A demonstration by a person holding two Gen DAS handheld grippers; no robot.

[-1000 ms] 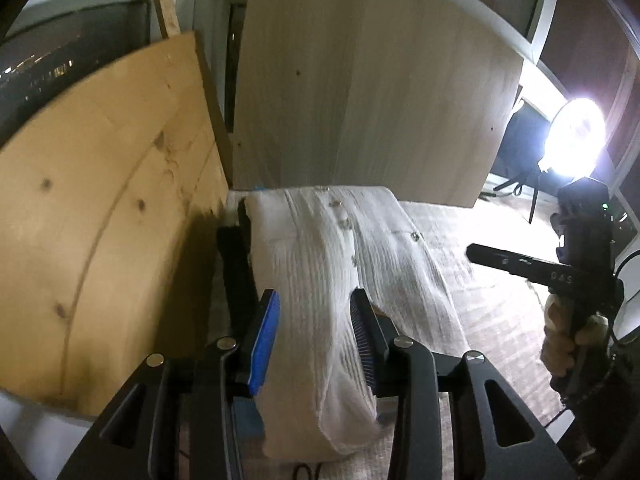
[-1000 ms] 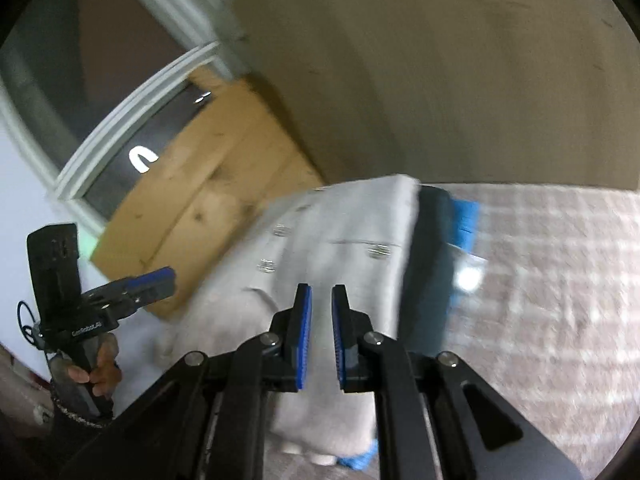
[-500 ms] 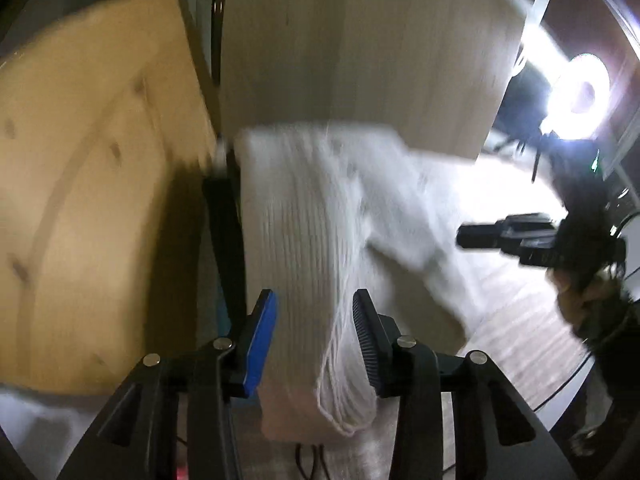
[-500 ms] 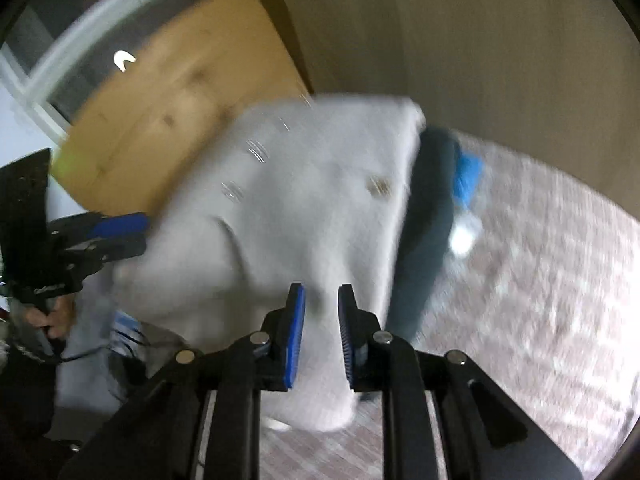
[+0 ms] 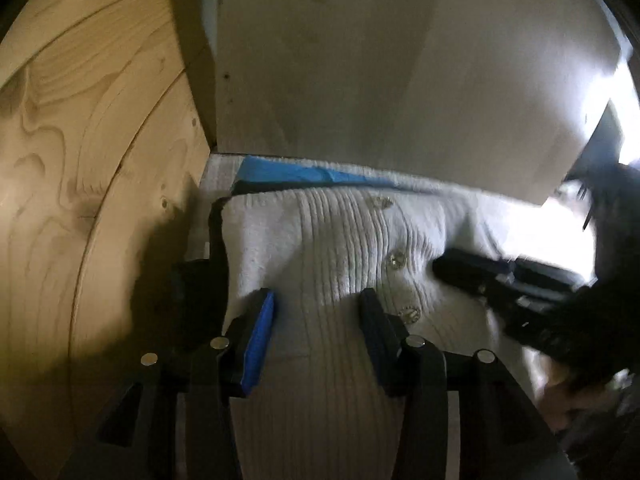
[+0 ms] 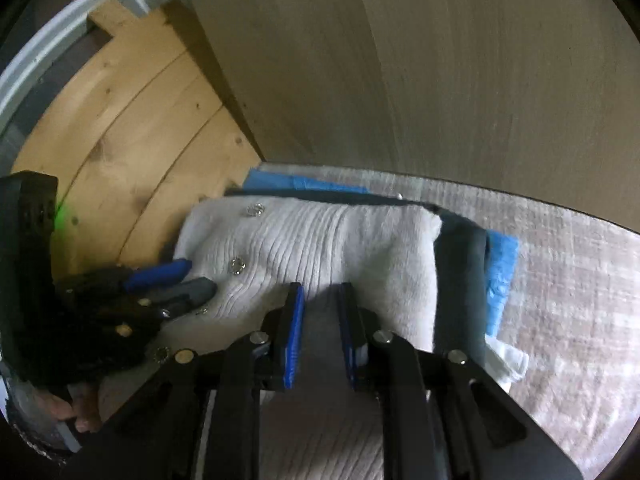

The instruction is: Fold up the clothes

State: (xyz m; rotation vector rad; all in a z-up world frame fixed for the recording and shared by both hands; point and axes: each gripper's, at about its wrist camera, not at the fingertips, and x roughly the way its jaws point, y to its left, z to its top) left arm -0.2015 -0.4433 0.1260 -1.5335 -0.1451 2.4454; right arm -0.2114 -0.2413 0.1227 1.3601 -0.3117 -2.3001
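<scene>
My left fingers (image 5: 316,320) stand wide apart, straddling the white cardigan (image 5: 340,248) — gripping nothing. My right fingers (image 6: 320,316) are narrowly parted over its near edge. The cardigan lies folded on the stack, long axis left-right, directly ahead.

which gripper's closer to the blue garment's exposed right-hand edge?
Right. The right gripper is over the white cardigan on the side where the blue garment pokes out past the dark one. The left gripper works the cardigan's opposite side, by the pine board.
</scene>
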